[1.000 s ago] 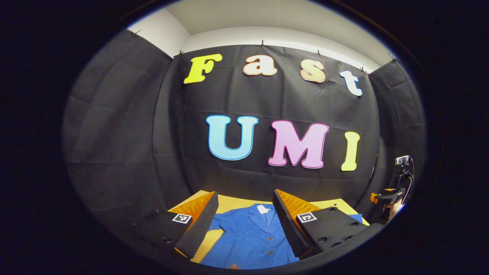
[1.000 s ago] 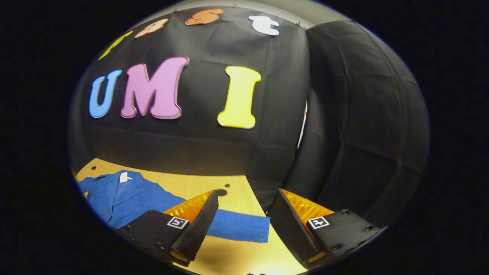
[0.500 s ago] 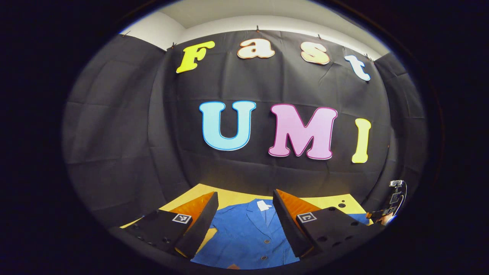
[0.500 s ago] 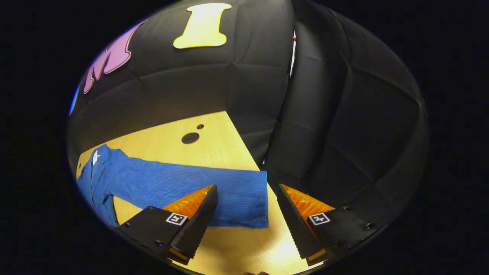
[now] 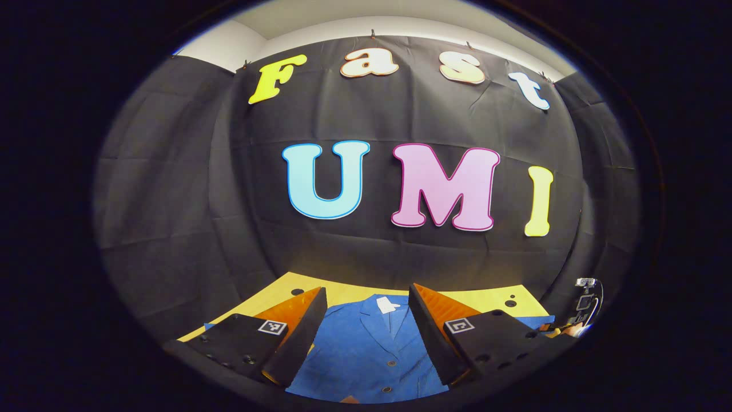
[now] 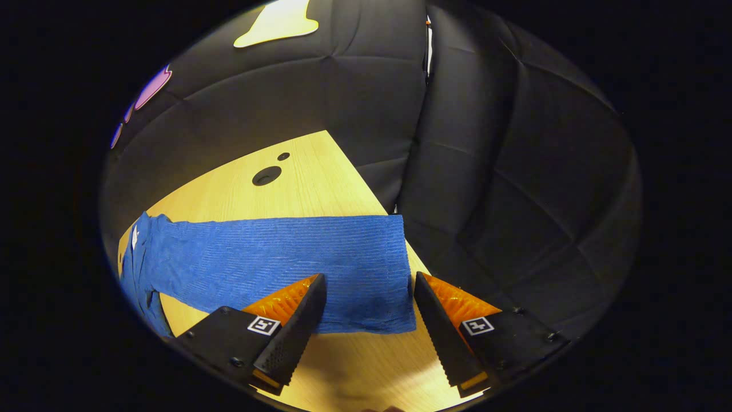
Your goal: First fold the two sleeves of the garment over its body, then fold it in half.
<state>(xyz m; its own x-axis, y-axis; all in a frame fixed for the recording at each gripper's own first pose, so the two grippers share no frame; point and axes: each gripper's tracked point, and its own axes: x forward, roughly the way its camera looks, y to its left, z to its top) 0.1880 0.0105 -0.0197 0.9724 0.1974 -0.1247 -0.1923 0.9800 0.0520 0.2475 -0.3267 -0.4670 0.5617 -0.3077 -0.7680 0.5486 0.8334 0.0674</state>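
We see the blue garment (image 5: 366,349) lying flat on the wooden counter (image 5: 354,294), front side up, with its collar and white neck tag toward the booth's black wall and a row of buttons running down its middle. The left tool (image 5: 366,300) hangs above the garment's chest with its fingers spread apart, gripping nothing. Far off at the right edge of the left gripper view we can make out the other tool near the counter's edge, too small for us to judge. In the right gripper view, one sleeve (image 6: 274,263) stretches straight out across the counter (image 6: 303,183), its cuff end close to the counter's edge. The right tool (image 6: 369,286) is low over that cuff, fingers apart on either side of the cloth; we cannot tell whether they touch it
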